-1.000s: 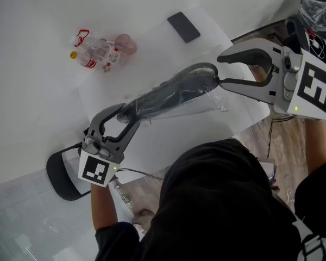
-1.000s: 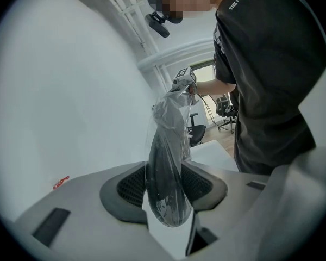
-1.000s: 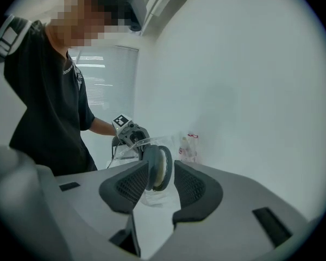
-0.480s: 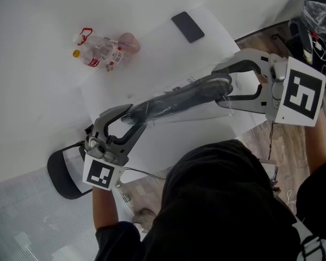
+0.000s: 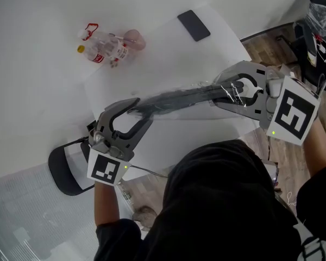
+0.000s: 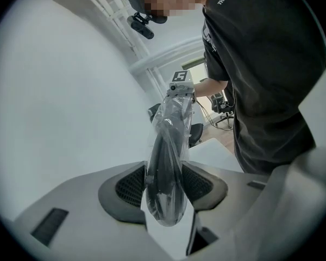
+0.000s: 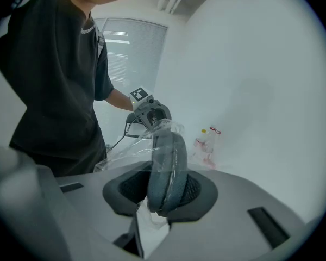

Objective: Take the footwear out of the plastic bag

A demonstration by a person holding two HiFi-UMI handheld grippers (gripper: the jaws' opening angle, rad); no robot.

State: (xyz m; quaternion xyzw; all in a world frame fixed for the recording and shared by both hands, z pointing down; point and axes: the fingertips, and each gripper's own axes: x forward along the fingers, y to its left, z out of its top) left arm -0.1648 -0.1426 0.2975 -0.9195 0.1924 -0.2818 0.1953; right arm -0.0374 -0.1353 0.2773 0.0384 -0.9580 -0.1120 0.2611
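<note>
White surface (image 5: 38, 80) as I view it remotely: crumpled clear bottle (image 5: 106, 49) with red label and yellow cap, upper left; flat dark rectangular object (image 5: 194, 25) well apart from it; black chair (image 5: 62, 173), lower left

Likely an office: a white tabletop (image 5: 38, 91), a black office chair (image 5: 62, 173) beside it, wood-look floor (image 5: 263, 45), slatted window blinds (image 7: 131, 50) (another wheeled chair (image 6: 225, 106) stands further back).

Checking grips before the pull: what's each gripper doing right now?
Left gripper: shut on the shoe through its bag.
Right gripper: jaws have just been closing, shut on the shoe's other end.
</note>
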